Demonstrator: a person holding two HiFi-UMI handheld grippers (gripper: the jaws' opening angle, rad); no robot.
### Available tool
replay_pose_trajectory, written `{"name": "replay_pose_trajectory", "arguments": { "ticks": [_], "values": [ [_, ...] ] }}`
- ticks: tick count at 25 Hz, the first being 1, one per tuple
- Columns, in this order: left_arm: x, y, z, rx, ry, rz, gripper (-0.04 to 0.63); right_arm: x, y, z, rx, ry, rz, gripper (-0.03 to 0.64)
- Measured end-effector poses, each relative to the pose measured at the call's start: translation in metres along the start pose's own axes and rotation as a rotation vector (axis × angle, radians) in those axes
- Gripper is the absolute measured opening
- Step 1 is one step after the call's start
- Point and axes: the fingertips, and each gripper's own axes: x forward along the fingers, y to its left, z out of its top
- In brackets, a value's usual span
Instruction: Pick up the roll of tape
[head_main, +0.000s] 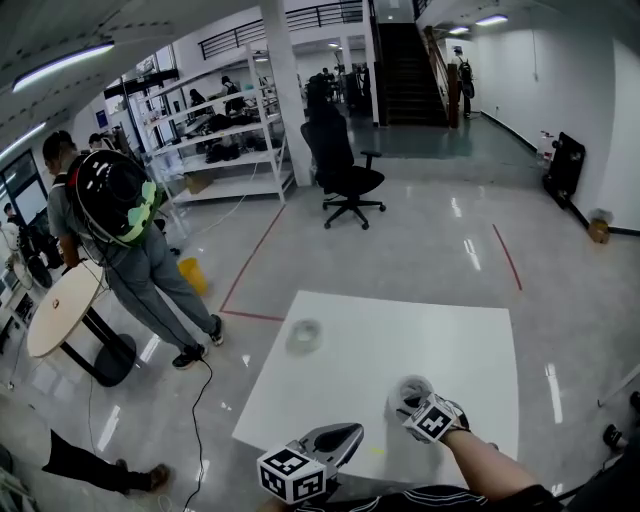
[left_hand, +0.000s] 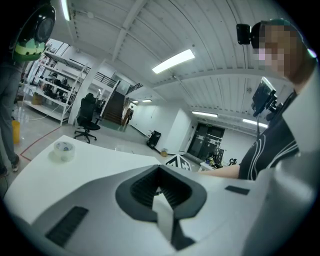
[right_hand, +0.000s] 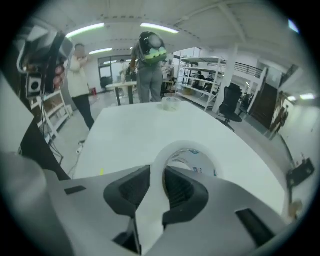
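Note:
A roll of clear tape (head_main: 410, 390) lies near the front right of the white table (head_main: 400, 330). My right gripper (head_main: 408, 402) points down onto it. In the right gripper view the roll's white wall (right_hand: 185, 146) runs between the two dark pads, and the right gripper (right_hand: 162, 182) is shut on it. A second roll of tape (head_main: 304, 336) lies at the table's far left, also visible as the small roll (left_hand: 63, 150) in the left gripper view. My left gripper (head_main: 345, 436) hovers at the front edge, shut (left_hand: 160, 192), with nothing in it.
A person with a black backpack (head_main: 120, 230) stands left of the table beside a round table (head_main: 65, 305). A black office chair (head_main: 345, 170) and shelves (head_main: 225, 140) stand farther back. A cable (head_main: 195, 420) trails on the floor at the left.

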Motion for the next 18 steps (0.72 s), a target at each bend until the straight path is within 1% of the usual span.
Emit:
{"name": "replay_pose_trajectory", "arguments": {
  "ticks": [2,3,7,13,15,18],
  "values": [
    [-0.003,0.001,0.0,0.004,-0.005,0.002,0.003,-0.012,0.002,0.009,0.102,-0.088,0.027,0.094],
    [-0.005,0.002,0.001,0.006,-0.01,0.003,0.003,-0.02,0.003,0.014,0.132,-0.131,0.033,0.094],
    [-0.01,0.001,0.011,0.022,-0.028,-0.005,0.003,-0.067,0.011,0.04,0.201,-0.313,0.039,0.094],
    [-0.014,-0.011,0.03,0.048,-0.067,-0.028,0.003,-0.162,0.028,0.078,0.355,-0.612,0.077,0.094],
    [-0.015,-0.019,0.036,0.064,-0.079,-0.043,0.003,-0.192,0.034,0.086,0.387,-0.7,0.079,0.094],
    [-0.018,-0.028,0.043,0.077,-0.095,-0.063,0.003,-0.229,0.047,0.098,0.394,-0.801,0.064,0.095]
  ]
}}
